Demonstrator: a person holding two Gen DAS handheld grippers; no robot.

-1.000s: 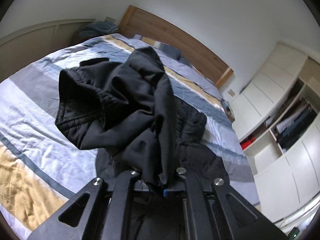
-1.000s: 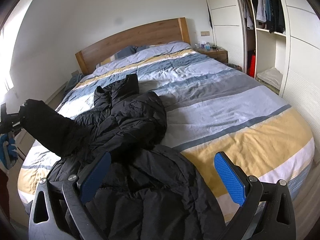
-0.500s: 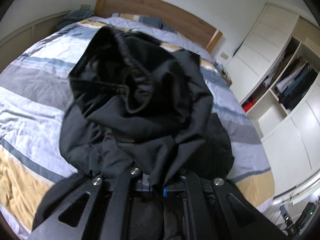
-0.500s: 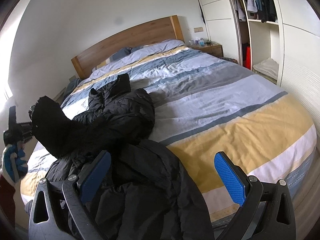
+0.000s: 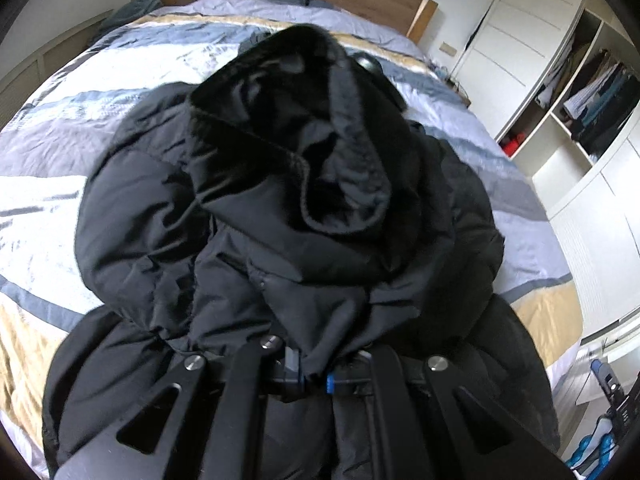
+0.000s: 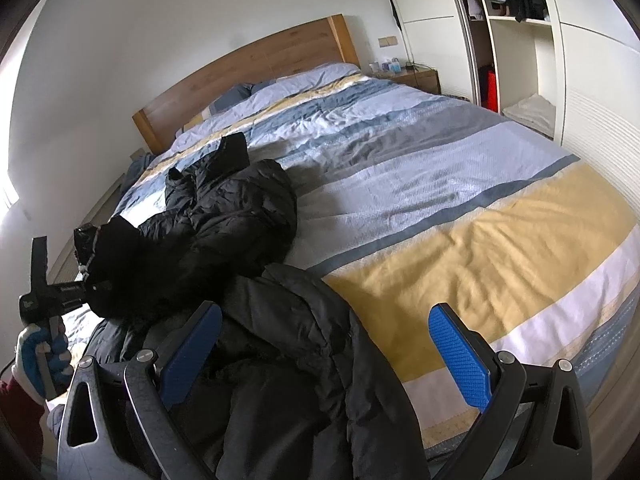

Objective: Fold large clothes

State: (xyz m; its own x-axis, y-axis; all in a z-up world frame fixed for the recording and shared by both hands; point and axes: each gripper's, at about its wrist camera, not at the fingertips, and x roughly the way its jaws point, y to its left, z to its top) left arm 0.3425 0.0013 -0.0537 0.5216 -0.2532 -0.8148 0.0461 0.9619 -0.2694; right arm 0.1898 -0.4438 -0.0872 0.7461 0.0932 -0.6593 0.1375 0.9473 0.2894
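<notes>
Sprawling across the near-left part of the striped bed (image 6: 460, 184), the black puffer coat (image 6: 248, 248) lies bunched in a heap, its lower hem spilling toward the bed's foot edge and under the right gripper (image 6: 324, 344). The left gripper (image 5: 310, 372) is clenched on a fold of the coat's sleeve, whose dark cuff (image 5: 296, 128) sags over the coat's body. In the right wrist view that same gripper sits off the bed's left edge, gripped by a gloved hand (image 6: 38, 354). The right gripper's blue pads (image 6: 460, 356) stand wide apart, released, above the coat's hem with nothing pressed between them. To the coat's right, the bed is bare quilt up to the wooden headboard (image 6: 256, 68). Beyond the bed's far right edge stands a white wardrobe (image 6: 520, 48) with open shelves.
</notes>
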